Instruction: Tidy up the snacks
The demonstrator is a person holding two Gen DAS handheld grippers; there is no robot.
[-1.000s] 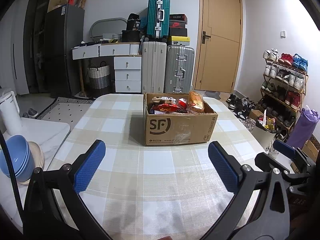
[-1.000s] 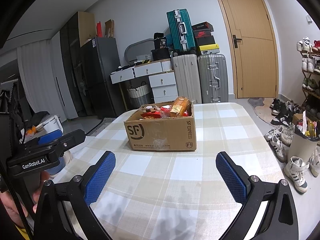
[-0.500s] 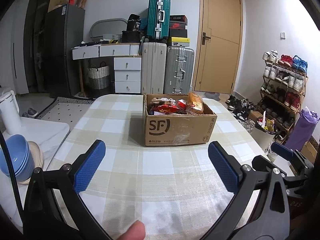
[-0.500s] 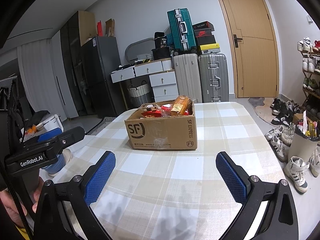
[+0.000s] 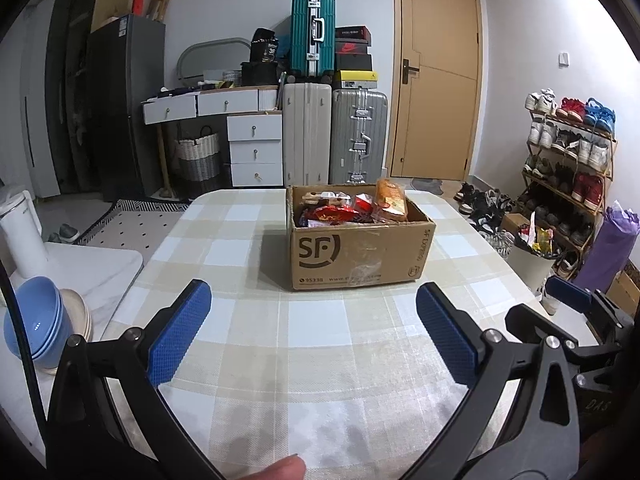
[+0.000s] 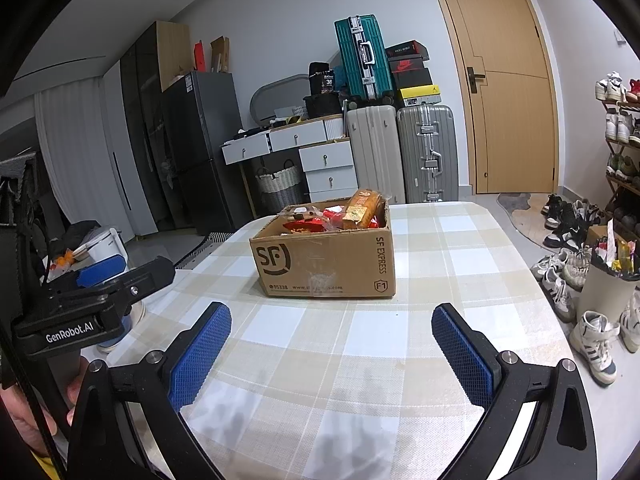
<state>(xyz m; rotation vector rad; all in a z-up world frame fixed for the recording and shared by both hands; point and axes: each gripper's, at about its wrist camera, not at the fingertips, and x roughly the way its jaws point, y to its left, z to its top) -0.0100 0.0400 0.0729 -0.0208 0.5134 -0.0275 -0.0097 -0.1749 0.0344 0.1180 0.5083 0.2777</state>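
**Operator:** Report task status for the snacks.

**Inspector:** The snack packets (image 5: 347, 211) lie inside the open brown cardboard box printed "SF" (image 5: 360, 254), which stands near the middle of the desk with the beige-and-white checked cloth (image 5: 304, 344). An orange bread-like packet (image 5: 391, 200) stands tallest, leaning at the box's right rear corner. Red foil packets fill the centre. No snack lies loose on the cloth in either view. This condition fits 2 stages: packets gathered into the box and sorting complete, or a full box waiting to be unpacked and sorted. The pictures do not settle which.

**Operator:** Jaw state?

**Inspector:** The left gripper (image 5: 312, 320) has its jaws spread wide and holds nothing. The right gripper (image 6: 330, 338) is the same: jaws spread, nothing between the blue pads. Both hover over the near end of the desk, well short of the box.

**Operator:** Surroundings and obstructions?

**Inspector:** The cloth between grippers and box is bare. To the left stand stacked blue bowls (image 5: 34, 322) and a white kettle (image 5: 22, 236), on a separate white surface. Behind the desk: 3 suitcases (image 5: 358, 136), a white drawer unit (image 5: 256, 148) and a wooden door (image 5: 434, 80). A shoe rack (image 5: 568, 156) stands at right. A fingertip (image 5: 282, 468) intrudes at the lower edge of the left view.
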